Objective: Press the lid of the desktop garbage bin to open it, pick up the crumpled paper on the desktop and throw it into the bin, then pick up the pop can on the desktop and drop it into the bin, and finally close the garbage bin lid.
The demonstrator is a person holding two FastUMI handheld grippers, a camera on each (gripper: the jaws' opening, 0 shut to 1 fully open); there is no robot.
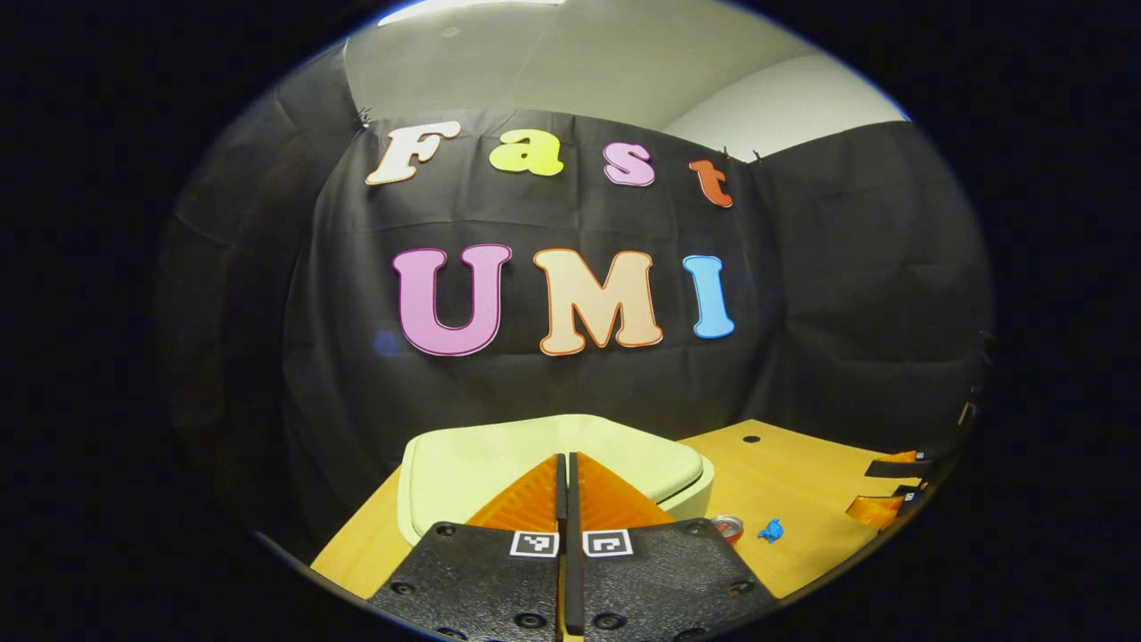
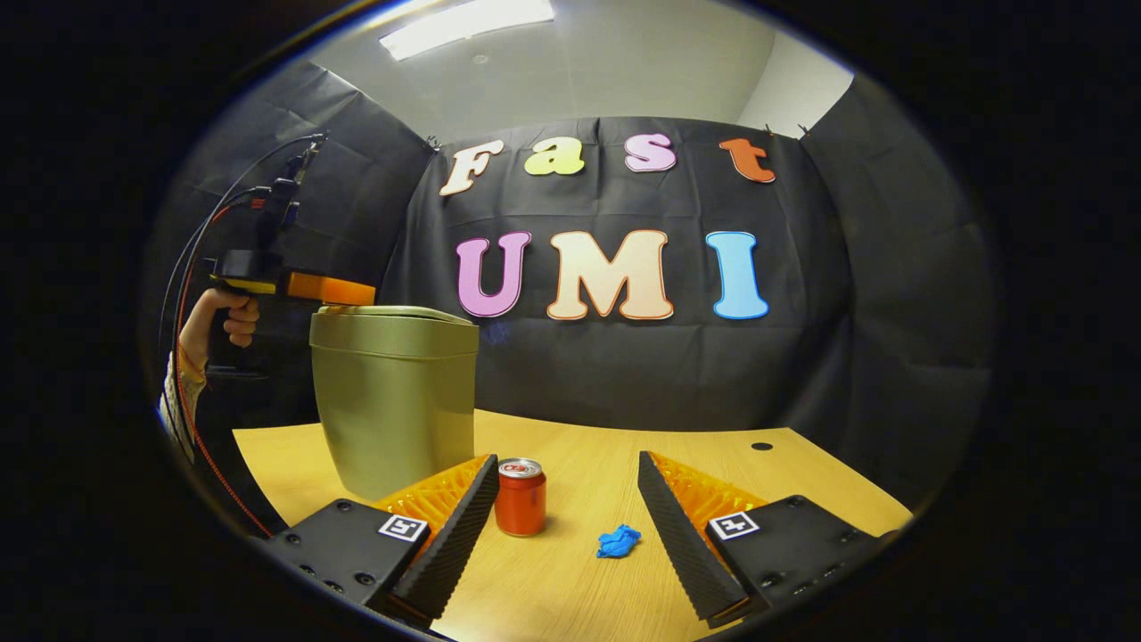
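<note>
With the left gripper (image 1: 567, 464) fingers closed over the bin lid (image 1: 499, 455) at lower centre, we press squarely down; the right gripper (image 2: 562, 526) waits open near the crumpled paper (image 2: 618, 540) and can (image 2: 521, 497).

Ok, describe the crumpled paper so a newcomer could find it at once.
Start at the tall pale green garbage bin standing on the wooden desktop. Just to its right in the right gripper view stands a red pop can, and a little further right lies the crumpled paper. It is the small, low, bright blue wad, the only blue thing on the desktop.
</note>
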